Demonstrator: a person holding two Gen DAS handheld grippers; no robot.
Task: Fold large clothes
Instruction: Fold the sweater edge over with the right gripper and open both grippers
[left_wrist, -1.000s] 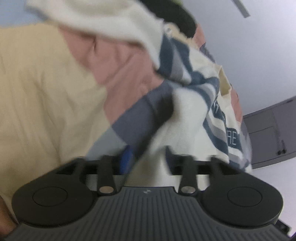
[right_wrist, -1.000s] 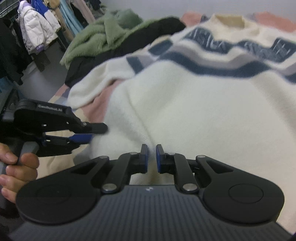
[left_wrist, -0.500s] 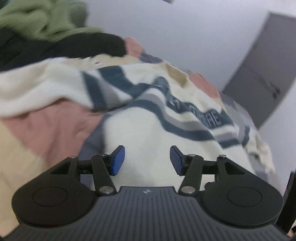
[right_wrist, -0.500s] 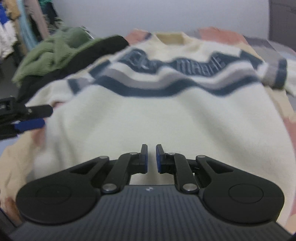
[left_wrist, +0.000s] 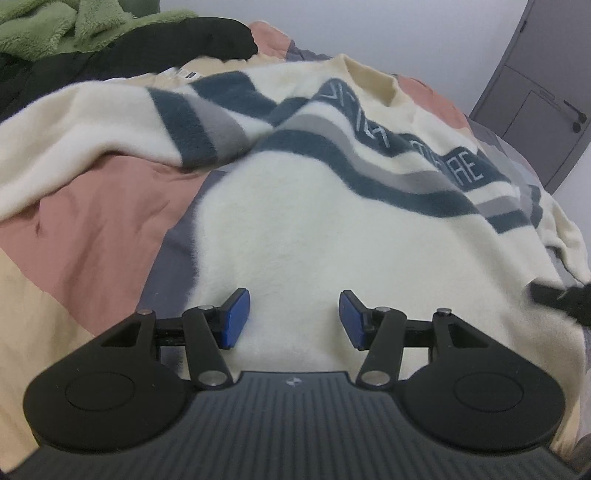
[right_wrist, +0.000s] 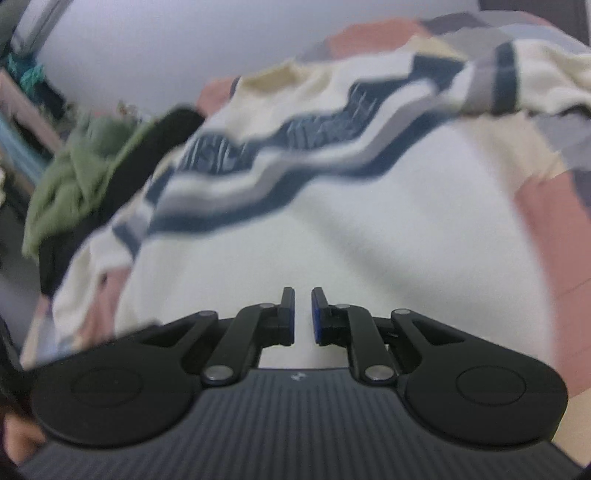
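Since a second ago my left hand-held gripper (left_wrist: 293, 319) has let go of the sweater (left_wrist: 332, 229) and gapes wide, empty; one sweater now lies spread flat on the bed (left_wrist: 92, 221) ahead, ready for folding. My right hand-held gripper (right_wrist: 303, 314) hovers nearly closed, holding nothing. Two sleeves splay outward.

Cream striped sweater (left_wrist: 332, 236), spread flat

Plain pale wall (left_wrist: 424, 33) behind, a grey door (left_wrist: 535, 103) off to the side. Patchwork bedspread (left_wrist: 92, 221) in pink, cream and grey covers the bed; green fleece (left_wrist: 55, 26) heaped at the far edge.
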